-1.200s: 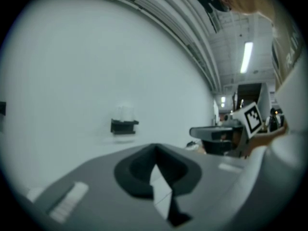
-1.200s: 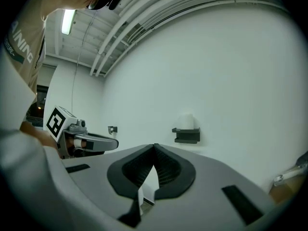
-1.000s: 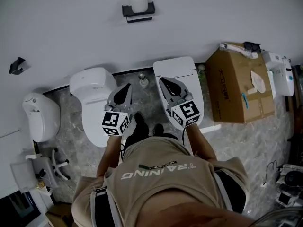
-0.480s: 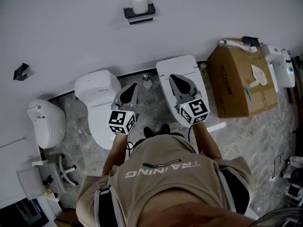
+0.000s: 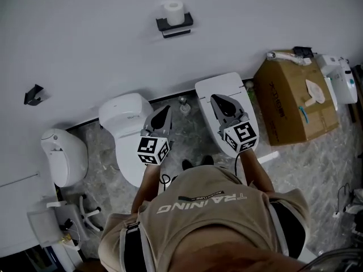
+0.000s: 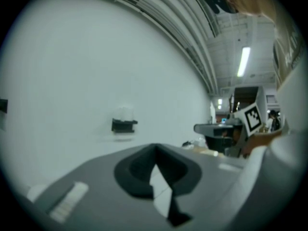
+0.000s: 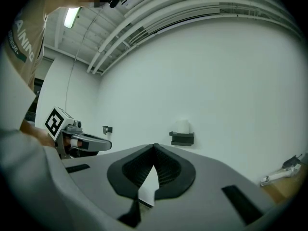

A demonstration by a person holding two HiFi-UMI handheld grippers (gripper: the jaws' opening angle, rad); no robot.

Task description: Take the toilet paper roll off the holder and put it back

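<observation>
The roll point(image 5: 174, 10) stands on end on top of the holder point(image 5: 176, 25), a small black ledge fixed high on the wall point(image 5: 85, 33). We judge that it only rests there by its own weight, so it would come off upward without being slid from a bar. That is also where the task wants it at the close. This scene would fit a roll waiting to be lifted as well as one already set back, and we cannot say which.

Both tools are well apart from the holder. The left tool point(image 5: 166, 109) and the right tool point(image 5: 219, 98) are held side by side in front of the body. The forearms are bent at the elbows and the tips point at the wall, roughly level. Each tool's own view shows the holder and roll small and ahead, a little above the tips. We take this as a pose aimed at the holder, not one at work on it.

Each tool's jaws are pressed together at the tip with nothing between them.

We stand on the floor between two toilets point(image 5: 125, 115), which keeps us back from the wall.
</observation>
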